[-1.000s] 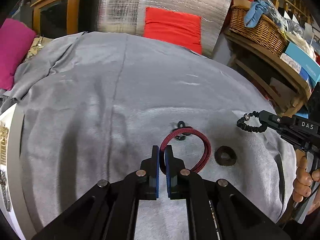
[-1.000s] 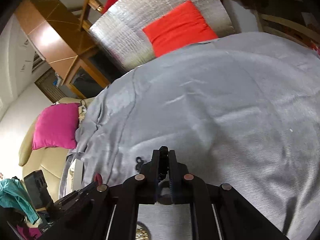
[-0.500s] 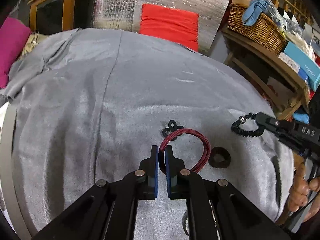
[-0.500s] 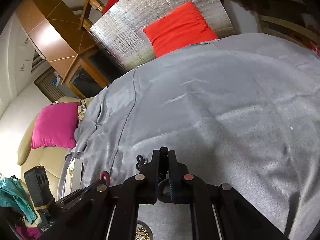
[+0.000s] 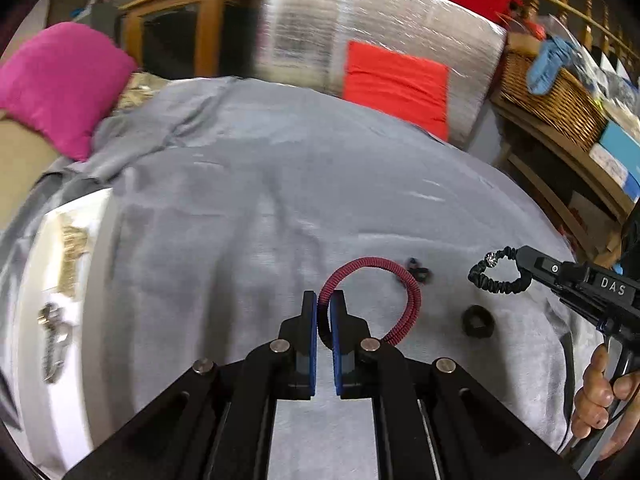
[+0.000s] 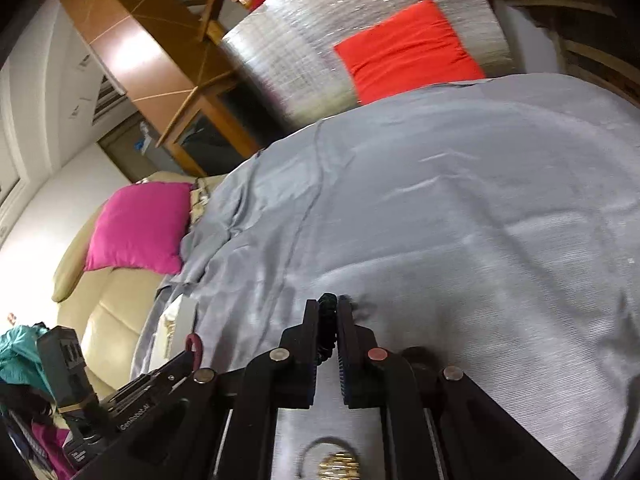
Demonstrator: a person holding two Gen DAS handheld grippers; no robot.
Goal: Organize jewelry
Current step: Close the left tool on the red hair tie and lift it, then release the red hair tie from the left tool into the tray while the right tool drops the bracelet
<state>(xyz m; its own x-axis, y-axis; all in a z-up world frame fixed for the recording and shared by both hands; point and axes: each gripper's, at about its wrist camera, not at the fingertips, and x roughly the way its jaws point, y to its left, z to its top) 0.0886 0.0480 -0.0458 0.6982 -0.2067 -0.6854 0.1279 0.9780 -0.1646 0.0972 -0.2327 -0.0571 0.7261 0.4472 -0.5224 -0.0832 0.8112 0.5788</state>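
My left gripper (image 5: 324,300) is shut on a red-and-black cord bracelet (image 5: 404,280) and holds it above the grey cloth (image 5: 240,200). My right gripper (image 6: 328,308) is shut on a black beaded bracelet (image 6: 327,320); in the left wrist view the same bracelet (image 5: 496,276) hangs from its tip at the right. A small black knot-shaped piece (image 5: 418,272) and a black ring (image 5: 476,320) lie on the cloth. A white tray (image 5: 64,280) at the left holds gold and silver jewelry.
A gold piece of jewelry (image 6: 336,464) lies below my right gripper. A pink cushion (image 5: 60,80), a red cushion (image 5: 396,80) against silver padding, and a wicker basket (image 5: 552,92) on wooden shelves border the cloth. A hand (image 5: 600,392) holds the right gripper.
My left gripper has swung left with the red bracelet; the white tray has come into its view. The right gripper, still holding the black bracelet, has turned slightly.
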